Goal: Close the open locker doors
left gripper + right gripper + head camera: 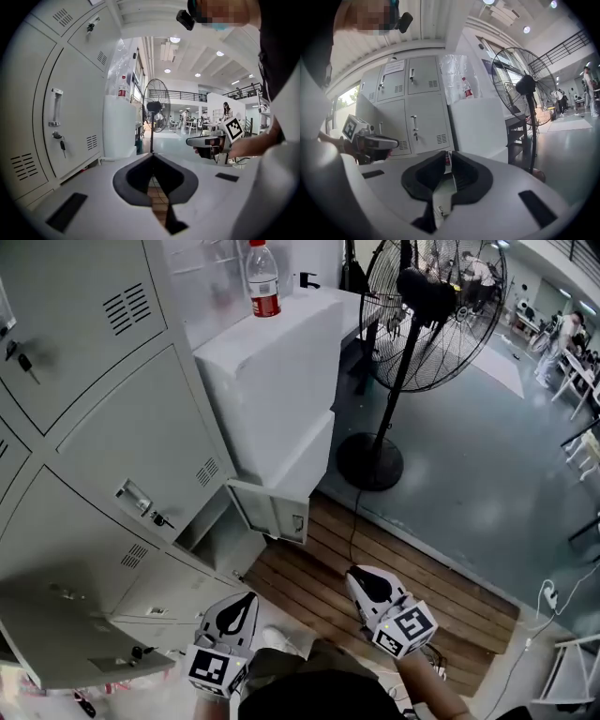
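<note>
The grey lockers (122,437) fill the left of the head view. A small low door (274,510) hangs open beside the white box, showing its dark compartment (208,538). A wider door (66,638) at the lower left also stands open, with keys in its lock (141,651). My left gripper (246,602) and right gripper (357,576) are held side by side short of the lockers, both shut and empty. In the left gripper view the left gripper (153,157) points past closed locker doors (70,117). The right gripper (447,155) points toward the open low door (443,196).
A white box (281,371) with a red-labelled bottle (262,282) stands right of the lockers. A tall standing fan (417,296) with a round base (370,460) stands behind it. A wooden slat platform (422,592) lies underfoot, with a cable running across it. People work far off.
</note>
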